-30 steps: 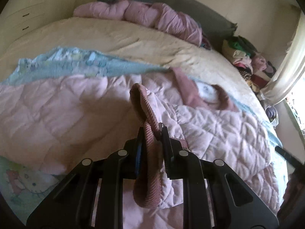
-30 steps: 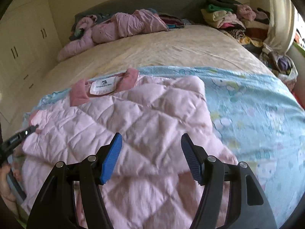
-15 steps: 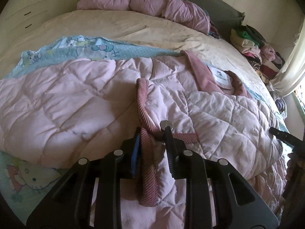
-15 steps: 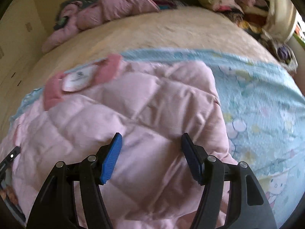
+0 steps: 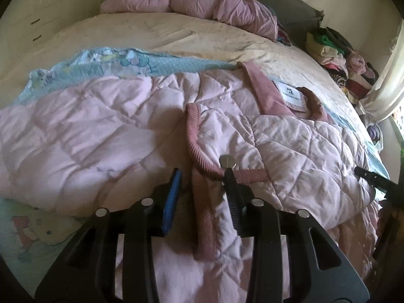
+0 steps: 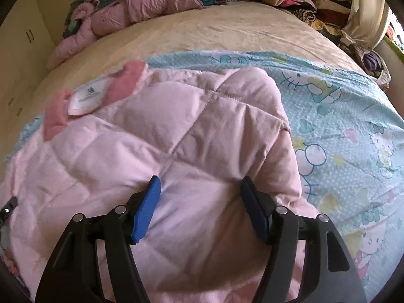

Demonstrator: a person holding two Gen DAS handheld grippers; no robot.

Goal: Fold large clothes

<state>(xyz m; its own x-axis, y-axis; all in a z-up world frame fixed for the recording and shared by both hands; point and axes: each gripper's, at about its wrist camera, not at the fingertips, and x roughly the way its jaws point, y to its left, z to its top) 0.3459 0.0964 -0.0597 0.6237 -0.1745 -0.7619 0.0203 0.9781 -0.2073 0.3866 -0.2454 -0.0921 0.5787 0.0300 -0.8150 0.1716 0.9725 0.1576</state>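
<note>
Pink quilted jacket spread on the bed, cuff freed between the just-opened left tool, right tool open above: risking the sleeve springing back unfolded.

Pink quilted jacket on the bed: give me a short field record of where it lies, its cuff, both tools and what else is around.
garment: pink quilted jacket, spread on the bed, collar and label away from the cameras
under it: blue cartoon-print sheet
sleeve: folded across the body, ribbed cuff on top
left tool: jaws have just been opening; cuff edge lies between them, unpinched
right tool: open, over the jacket's shoulder
background: another pink garment by the headboard; clothes pile beside the bed
</note>
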